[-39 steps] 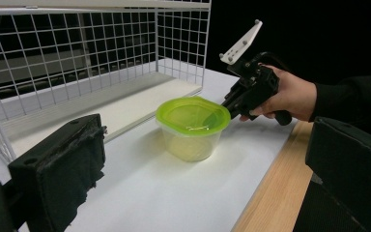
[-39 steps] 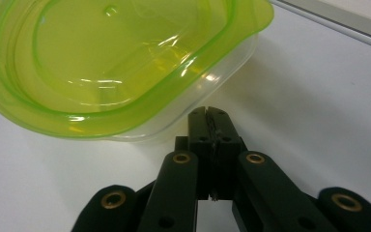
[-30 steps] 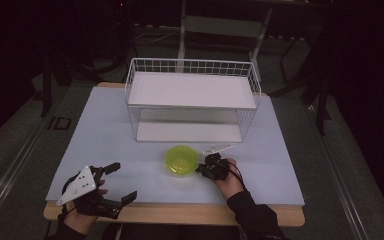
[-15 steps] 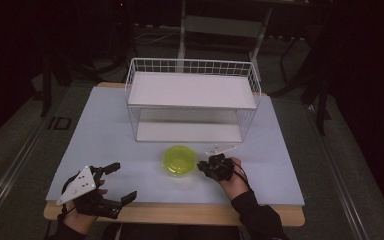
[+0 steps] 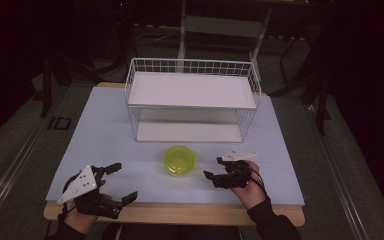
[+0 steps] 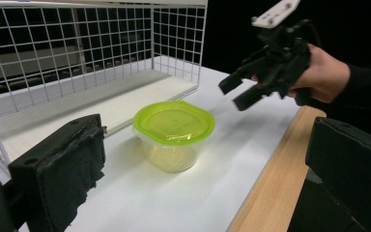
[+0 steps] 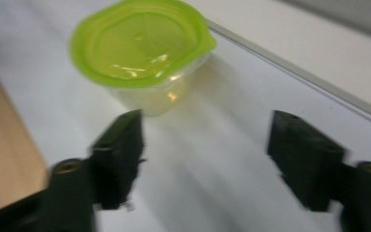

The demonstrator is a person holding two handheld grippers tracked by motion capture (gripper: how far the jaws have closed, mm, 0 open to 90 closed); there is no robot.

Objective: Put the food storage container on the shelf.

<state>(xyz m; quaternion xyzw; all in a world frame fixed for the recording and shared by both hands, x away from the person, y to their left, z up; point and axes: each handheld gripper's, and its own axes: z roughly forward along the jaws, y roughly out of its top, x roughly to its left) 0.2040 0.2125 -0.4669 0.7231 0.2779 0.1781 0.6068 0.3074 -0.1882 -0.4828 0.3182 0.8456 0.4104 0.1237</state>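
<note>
At the lower left of the high view the left gripper (image 5: 114,182) waits with jaws wide and empty; lower right, the right gripper (image 5: 216,168) gapes empty too; at centre sits the lidded tub (image 5: 178,159), probably light, thin-walled and slippery, best pinched across its sides under the lid rim; beyond stands the wire rack (image 5: 192,100).

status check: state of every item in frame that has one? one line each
container: upright on the table, green lid on, not gripped.
wire rack: upright behind the container, both shelves bare.
left gripper: open, holding nothing, at the table's near left edge.
right gripper: open, holding nothing, just right of the container, jaws pointed at it without touching.
</note>
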